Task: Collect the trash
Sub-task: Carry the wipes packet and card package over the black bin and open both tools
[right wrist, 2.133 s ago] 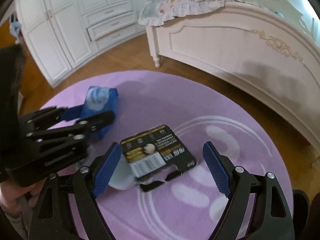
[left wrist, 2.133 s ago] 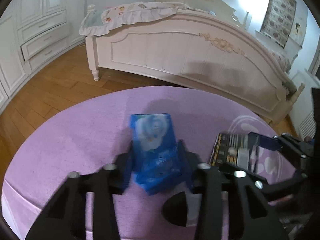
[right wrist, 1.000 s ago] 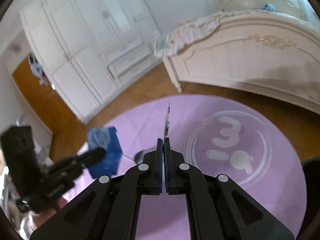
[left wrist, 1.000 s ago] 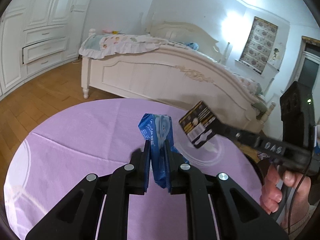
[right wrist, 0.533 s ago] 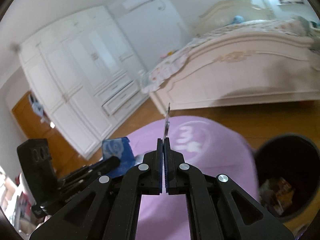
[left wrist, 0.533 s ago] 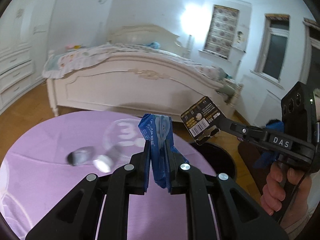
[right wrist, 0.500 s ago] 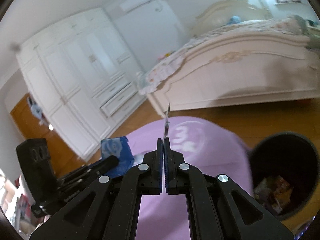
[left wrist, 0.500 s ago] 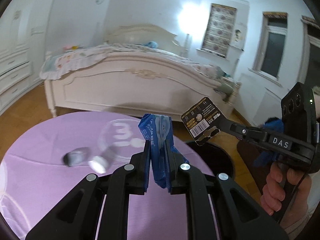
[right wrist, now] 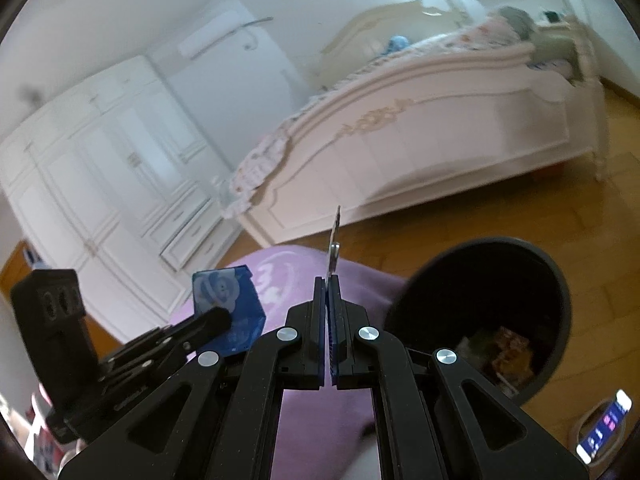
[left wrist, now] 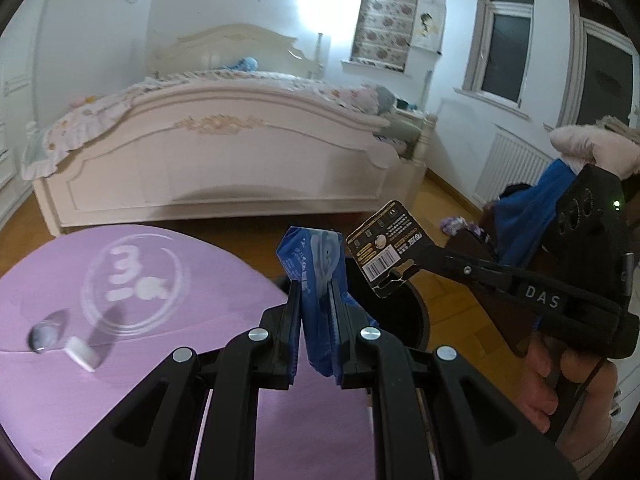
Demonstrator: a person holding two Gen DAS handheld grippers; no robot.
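L gripper (left wrist: 316,320) clamped on crumpled blue plastic wrapper (left wrist: 316,272), long axis upright, top pointing 12 o'clock, held above edge of round purple rug (left wrist: 132,320). R gripper (right wrist: 331,320) pinched tight on flat black printed card packaging (left wrist: 382,254), edge-on in R wrist view, standing up toward 12; in L view it sits at 2 o'clock of wrapper, barcode face showing. Round black bin (right wrist: 552,280) at 3 o'clock of R gripper w/ trash inside. Small white scrap (left wrist: 82,354) + grey bit lie on rug at 9 o'clock
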